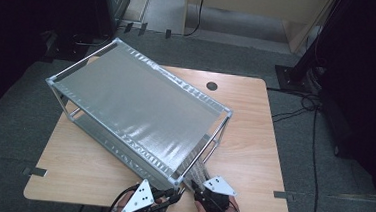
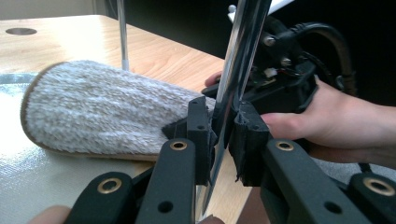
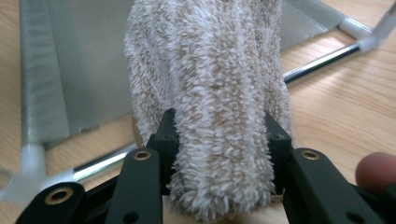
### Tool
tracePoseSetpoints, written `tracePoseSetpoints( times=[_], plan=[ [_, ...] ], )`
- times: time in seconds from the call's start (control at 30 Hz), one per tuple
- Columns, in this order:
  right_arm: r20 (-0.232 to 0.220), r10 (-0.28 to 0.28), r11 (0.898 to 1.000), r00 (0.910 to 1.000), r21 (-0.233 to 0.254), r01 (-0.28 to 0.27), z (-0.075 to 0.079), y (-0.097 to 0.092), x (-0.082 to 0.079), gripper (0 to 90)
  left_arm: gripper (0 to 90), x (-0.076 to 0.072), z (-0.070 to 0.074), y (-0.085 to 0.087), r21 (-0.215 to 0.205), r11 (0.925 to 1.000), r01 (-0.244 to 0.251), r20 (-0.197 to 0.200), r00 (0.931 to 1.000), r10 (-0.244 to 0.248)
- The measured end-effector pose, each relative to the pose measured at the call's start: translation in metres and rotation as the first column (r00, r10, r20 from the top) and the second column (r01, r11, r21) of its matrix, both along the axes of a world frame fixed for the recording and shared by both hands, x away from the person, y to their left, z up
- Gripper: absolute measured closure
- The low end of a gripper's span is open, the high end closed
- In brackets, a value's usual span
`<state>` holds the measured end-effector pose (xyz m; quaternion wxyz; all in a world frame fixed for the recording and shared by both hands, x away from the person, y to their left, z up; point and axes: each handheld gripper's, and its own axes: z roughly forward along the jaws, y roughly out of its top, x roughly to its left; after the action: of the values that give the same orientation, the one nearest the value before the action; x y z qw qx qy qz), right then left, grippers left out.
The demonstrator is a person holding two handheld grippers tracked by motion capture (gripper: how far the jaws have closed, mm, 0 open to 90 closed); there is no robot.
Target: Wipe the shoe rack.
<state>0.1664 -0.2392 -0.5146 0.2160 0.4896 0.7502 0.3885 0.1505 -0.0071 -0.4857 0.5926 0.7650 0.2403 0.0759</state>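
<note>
A lab-like room; grey carpet (image 1: 19, 124), trailing cables (image 1: 295, 113), stand bases (image 1: 291, 75).

We find no lettering, label, brand, number or sign to read anywhere in these views
</note>
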Motion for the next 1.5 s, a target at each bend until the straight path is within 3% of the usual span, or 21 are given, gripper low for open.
tracePoseSetpoints(
  times=[0.13,0.27,0.4,0.5,0.63,0.9,1.17,1.3,1.33,1.43,1.47,1.5],
  plan=[
    [-0.008,0.013,0.999,0.9999,-0.036,-0.014,0.002,-0.011,-0.005,60.3,79.2,0.005,0.000,-0.014,0.003,1.0000,-0.008,-0.001,1.0000,0.008],
    [-0.015,-0.008,0.997,0.9998,-0.073,0.007,0.005,-0.028,-0.009,60.0,79.1,0.010,-0.001,-0.030,-0.004,0.9997,-0.025,0.000,0.9997,0.025],
    [-0.020,-0.083,0.996,0.9963,-0.040,0.082,0.004,-0.054,-0.010,59.9,79.1,0.019,-0.001,-0.041,-0.002,0.9977,-0.068,-0.002,0.9977,0.068],
    [-0.015,-0.117,0.993,0.9930,-0.023,0.117,0.003,-0.066,-0.009,59.8,78.9,0.029,0.001,-0.050,-0.007,0.9944,-0.105,-0.026,0.9942,0.105],
    [-0.017,-0.154,0.988,0.9880,-0.004,0.154,0.003,-0.075,-0.006,59.6,79.1,0.039,0.003,-0.061,0.014,0.9915,-0.129,-0.025,0.9912,0.130],
    [-0.012,-0.179,0.984,0.9837,-0.003,0.179,0.003,-0.080,-0.002,59.2,79.3,0.087,0.006,-0.090,0.040,0.9826,-0.182,-0.022,0.9830,0.182],
    [-0.003,-0.254,0.967,0.9673,-0.002,0.254,0.002,-0.092,0.004,59.2,79.1,0.130,0.007,-0.100,0.044,0.9670,-0.251,-0.034,0.9670,0.252],
    [0.013,-0.266,0.964,0.9638,-0.019,0.267,0.001,-0.093,0.007,59.2,78.3,0.143,0.007,-0.102,0.031,0.9688,-0.246,-0.035,0.9684,0.247],
    [0.016,-0.271,0.962,0.9626,-0.027,0.271,0.001,-0.092,0.006,59.2,74.2,0.143,0.008,-0.102,0.017,0.9684,-0.249,-0.036,0.9678,0.249],
    [0.028,-0.264,0.963,0.9640,-0.037,0.265,0.001,-0.093,0.007,59.0,57.6,0.137,0.011,-0.096,-0.001,0.9771,-0.213,-0.045,0.9762,0.212],
    [0.028,-0.264,0.963,0.9640,-0.037,0.265,0.001,-0.093,0.007,59.0,53.2,0.137,0.011,-0.096,-0.001,0.9771,-0.213,-0.045,0.9762,0.212],
    [0.031,-0.266,0.963,0.9636,-0.035,0.267,0.000,-0.094,0.008,58.8,50.8,0.128,0.014,-0.091,-0.001,0.9828,-0.185,-0.028,0.9825,0.184]
  ],
)
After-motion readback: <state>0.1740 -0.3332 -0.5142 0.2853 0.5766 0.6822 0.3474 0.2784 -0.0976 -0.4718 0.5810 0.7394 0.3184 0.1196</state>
